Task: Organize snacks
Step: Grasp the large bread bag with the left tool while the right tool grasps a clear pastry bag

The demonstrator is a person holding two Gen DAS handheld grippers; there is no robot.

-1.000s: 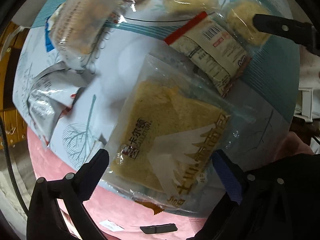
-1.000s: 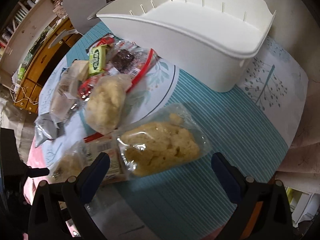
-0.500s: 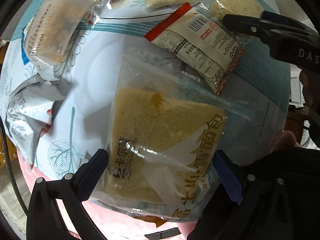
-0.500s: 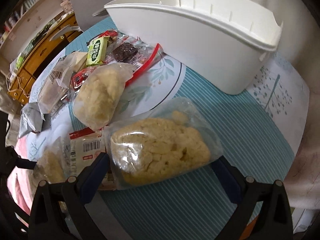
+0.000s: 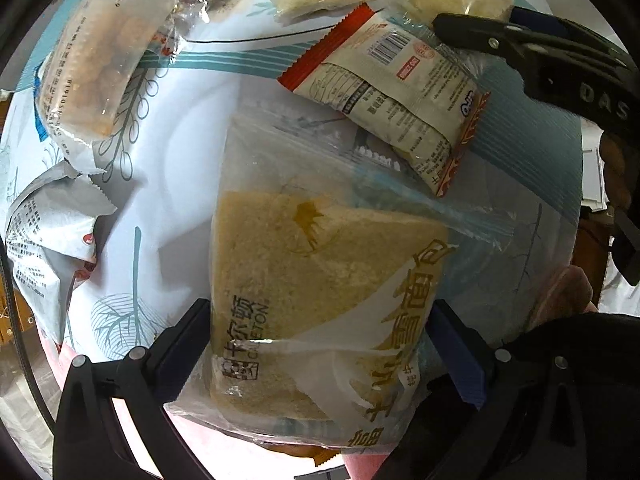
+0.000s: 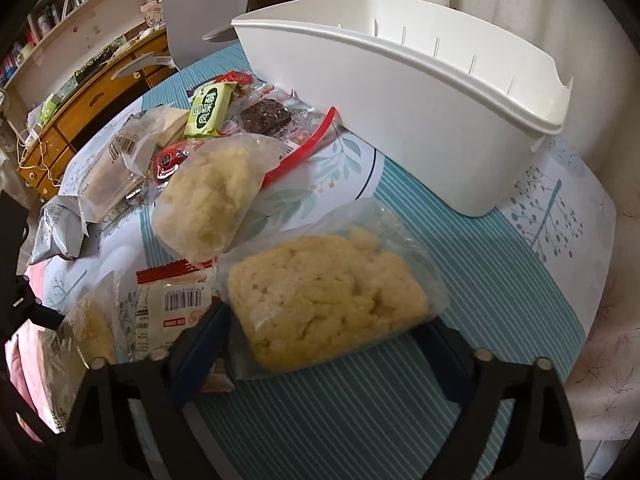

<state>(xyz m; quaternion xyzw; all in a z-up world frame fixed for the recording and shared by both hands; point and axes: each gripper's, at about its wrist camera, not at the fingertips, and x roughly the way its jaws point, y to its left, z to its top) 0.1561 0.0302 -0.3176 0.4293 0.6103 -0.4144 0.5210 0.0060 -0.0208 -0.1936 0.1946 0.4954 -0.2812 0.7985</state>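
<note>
My left gripper (image 5: 320, 344) is open, its jaws on either side of a clear bag holding a triangular yellow cake (image 5: 320, 280) with gold lettering. My right gripper (image 6: 320, 344) is open around the near end of a clear bag of crumbly yellow cake (image 6: 328, 292); its black finger also shows in the left wrist view (image 5: 500, 40). A white plastic basket (image 6: 408, 108) stands behind on the table. A red-edged white packet (image 5: 392, 92) lies between the two bags.
More snacks lie to the left: a second crumbly cake bag (image 6: 208, 204), a green packet (image 6: 208, 108), a brown cake pack (image 6: 268, 116), a long clear biscuit bag (image 5: 92, 72), a silver pouch (image 5: 44, 236). A wooden cabinet (image 6: 80, 108) stands beyond the table.
Both grippers have moved forward onto their bags. The triangular cake bag now sits between the left jaws, and the crumbly cake bag between the right jaws.
</note>
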